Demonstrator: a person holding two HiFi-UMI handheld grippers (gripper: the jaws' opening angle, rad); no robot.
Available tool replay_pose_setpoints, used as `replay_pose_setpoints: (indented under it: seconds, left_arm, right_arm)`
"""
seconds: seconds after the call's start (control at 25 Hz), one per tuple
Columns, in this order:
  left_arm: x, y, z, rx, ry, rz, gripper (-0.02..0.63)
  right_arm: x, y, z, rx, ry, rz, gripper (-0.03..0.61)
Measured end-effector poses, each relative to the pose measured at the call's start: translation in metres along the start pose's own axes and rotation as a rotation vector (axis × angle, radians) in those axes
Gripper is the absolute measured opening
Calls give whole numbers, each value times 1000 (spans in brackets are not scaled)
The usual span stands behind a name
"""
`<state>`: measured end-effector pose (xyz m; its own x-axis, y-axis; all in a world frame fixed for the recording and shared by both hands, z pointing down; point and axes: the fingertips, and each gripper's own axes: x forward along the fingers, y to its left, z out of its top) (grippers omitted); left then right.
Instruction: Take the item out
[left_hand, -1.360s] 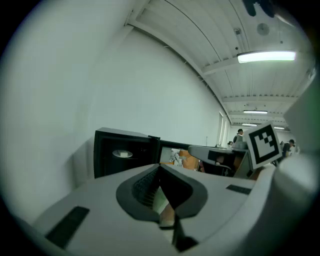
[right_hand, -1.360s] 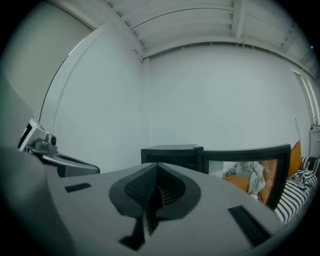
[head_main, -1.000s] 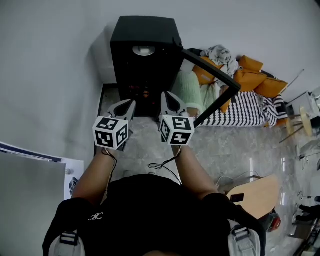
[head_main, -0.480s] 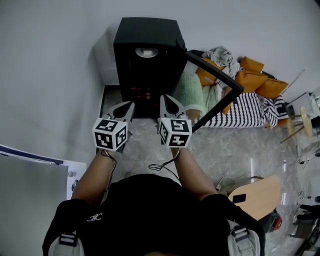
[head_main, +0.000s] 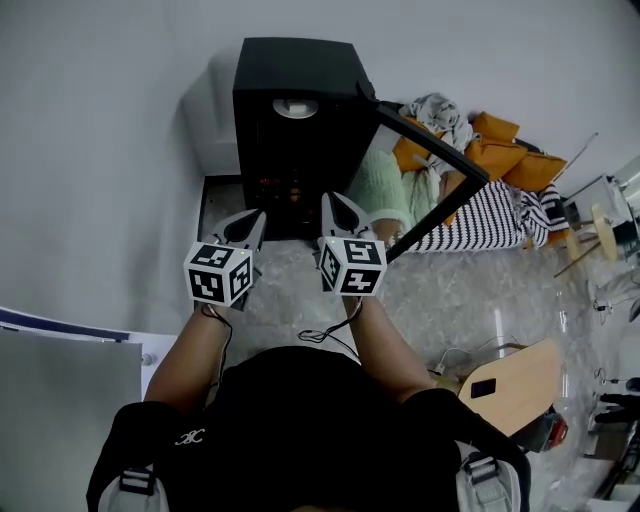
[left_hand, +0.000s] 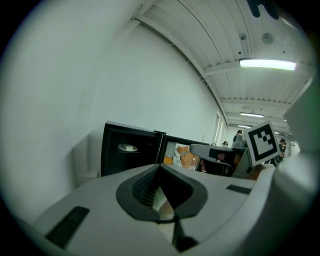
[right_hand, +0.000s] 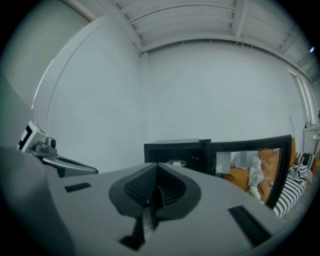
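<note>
Black cabinet, white dish inside, beyond the grey left gripper and right gripper; orange cushions, black-and-white striped cloth to their right.

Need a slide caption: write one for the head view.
Shut, the left gripper and right gripper face a black cabinet, door open, pale item inside.

The head view looks steeply down; both gripper views face forward, low, sharing the open black cabinet.

I think this is a big, plain work hall, more a lab or open office than a home. It has bare white walls, a ribbed ceiling with a strip light and a stone-patterned floor. A black cabinet, orange cushions and a wooden table stand along one side.
</note>
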<state>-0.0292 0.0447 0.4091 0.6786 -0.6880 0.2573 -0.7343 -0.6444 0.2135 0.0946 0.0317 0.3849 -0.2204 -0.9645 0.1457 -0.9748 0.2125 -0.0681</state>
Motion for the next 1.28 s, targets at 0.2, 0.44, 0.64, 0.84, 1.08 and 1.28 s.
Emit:
replay_pose_setpoints:
  seconds: [0.2, 0.44, 0.64, 0.84, 1.08, 1.28]
  left_arm:
    - [-9, 12, -9, -6, 2, -41, 6]
    - [-15, 24, -25, -26, 24, -60, 6]
    - [-16, 31, -23, -18, 3, -50, 6]
    - [-5, 39, -21, -5, 4, -38, 6]
    - [22, 62, -14, -3, 18, -2, 6]
    - [57, 78, -5, -17, 36, 21, 6]
  right_arm:
    - [-4, 10, -1, -11, -10, -38, 6]
    - [-11, 16, -7, -20, -9, -75, 6]
    - [-6, 9, -13, -32, 7, -93, 6]
    - [11, 1, -18, -32, 11, -86, 6]
    - [51, -12, -23, -6, 24, -63, 6]
    - [86, -29, -21, -16, 37, -40, 6]
